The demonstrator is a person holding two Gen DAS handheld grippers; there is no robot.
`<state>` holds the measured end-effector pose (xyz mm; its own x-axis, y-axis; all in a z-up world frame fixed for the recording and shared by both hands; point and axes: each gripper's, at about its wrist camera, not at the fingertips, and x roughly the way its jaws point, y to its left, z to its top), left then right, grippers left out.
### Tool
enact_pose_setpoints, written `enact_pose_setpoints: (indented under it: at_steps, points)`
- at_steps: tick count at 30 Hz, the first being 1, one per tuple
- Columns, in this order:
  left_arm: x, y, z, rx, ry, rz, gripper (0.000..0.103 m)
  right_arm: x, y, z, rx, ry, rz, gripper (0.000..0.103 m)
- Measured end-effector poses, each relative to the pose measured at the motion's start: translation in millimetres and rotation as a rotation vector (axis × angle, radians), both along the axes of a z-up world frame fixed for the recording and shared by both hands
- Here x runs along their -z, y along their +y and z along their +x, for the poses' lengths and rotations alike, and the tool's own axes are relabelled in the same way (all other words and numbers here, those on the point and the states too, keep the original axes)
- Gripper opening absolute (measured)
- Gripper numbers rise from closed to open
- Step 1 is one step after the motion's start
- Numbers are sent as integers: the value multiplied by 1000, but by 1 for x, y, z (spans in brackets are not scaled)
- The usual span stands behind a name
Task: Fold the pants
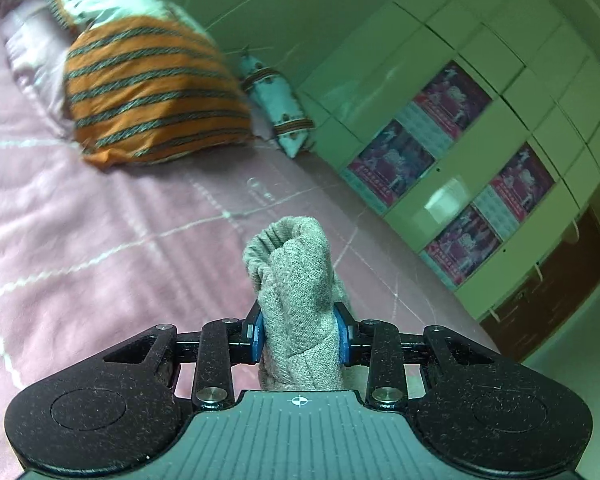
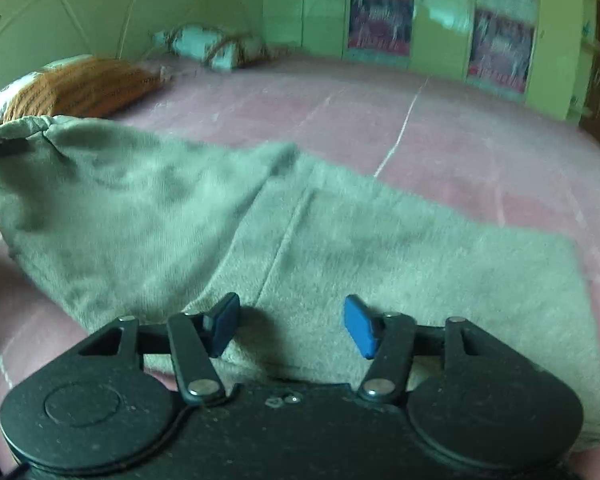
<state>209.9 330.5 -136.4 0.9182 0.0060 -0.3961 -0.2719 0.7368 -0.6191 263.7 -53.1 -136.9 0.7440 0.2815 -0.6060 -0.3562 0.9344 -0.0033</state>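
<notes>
Grey knitted pants lie spread across a pink bedcover in the right wrist view. Their far left end is bunched and lifted, pinched by a black part at the frame's edge. In the left wrist view my left gripper is shut on a thick bunch of that pants fabric, which stands up between the blue pads above the bed. My right gripper hovers over the near part of the pants, open, its blue pads apart with cloth below them and nothing pressed between.
An orange striped pillow and a white-blue pillow lie at the bed's head against a green wall. A green wardrobe with pink posters lines the bed's far side. A brown door is beside it.
</notes>
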Motion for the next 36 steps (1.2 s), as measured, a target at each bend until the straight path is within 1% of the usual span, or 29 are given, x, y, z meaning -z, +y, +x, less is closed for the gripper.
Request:
enact_pose_setpoints:
  at_steps: [1,2,3,4,5,6,7,8,9,10,11,13,16,19,20,21,22,23,24,26,27,29,30,31,32,33,34,35,36]
  points:
    - [-5,-2,-1,7,3,15,34,-2,2,-5,-17,-9,21,35]
    - [-8,-2,-2,12,4,20,34,2,8,-7,-50,15,6,35]
    - [-11,-3,-2,15,4,24,34,13,17,-8,-100,65,-36,36]
    - [-14,-4,-3,16,7,30,34,23,22,-14,-129,43,-78,41]
    - [-16,-5,-4,19,10,31,34,29,27,-19,-170,24,-127,53]
    - [-19,-7,-4,22,11,36,34,31,32,-23,-181,-5,-177,52]
    - [-21,-9,-5,23,15,45,34,25,34,-27,-175,-28,-188,49]
    - [-23,-10,-5,27,15,51,34,16,30,-34,-173,-56,-139,43]
    - [-24,-10,-6,29,15,54,34,9,24,-39,-165,-75,-81,43]
    - [-25,-11,-6,28,18,52,34,14,26,-37,-149,-28,-97,44]
    - [-26,-12,-6,29,19,46,34,24,30,-33,-155,29,-156,45]
    - [-33,-18,-6,38,18,63,34,33,36,-42,-188,-43,-234,45]
    - [-51,-33,-5,65,-4,104,34,37,35,-43,-185,-61,-238,46]
    - [-79,-56,1,116,-41,143,34,39,35,-55,-196,-120,-251,46]
    - [-91,-69,4,140,-54,168,34,34,30,-54,-190,-122,-226,46]
    - [-103,-83,7,171,-72,195,34,22,16,-54,-162,-116,-135,46]
    - [-116,-102,11,210,-95,225,34,9,-9,-59,-110,-128,-6,51]
    - [-126,-120,15,244,-119,248,34,0,-32,-65,-59,-134,74,63]
    - [-134,-145,21,290,-141,272,34,-8,-58,-68,13,-131,128,69]
    - [-143,-196,33,371,-166,328,35,-18,-114,-67,161,-110,242,71]
    - [-143,-225,39,417,-179,336,35,-23,-146,-65,238,-89,311,71]
    - [-135,-278,51,510,-185,313,35,-32,-189,-62,344,-59,369,71]
    - [-126,-308,58,563,-169,287,35,-35,-213,-65,404,-56,409,71]
    - [-115,-336,65,615,-143,266,39,-39,-232,-68,453,-61,456,71]
    - [-100,-367,73,696,-112,249,52,-40,-249,-70,495,-62,508,71]
    - [-85,-391,79,757,-70,225,59,-41,-268,-75,545,-63,565,71]
    - [-73,-409,81,772,-22,182,66,-40,-281,-77,582,-66,600,72]
    - [-67,-414,77,760,-15,137,67,-37,-292,-79,617,-67,628,72]
    - [-65,-412,70,747,-45,99,69,-34,-301,-80,642,-63,648,72]
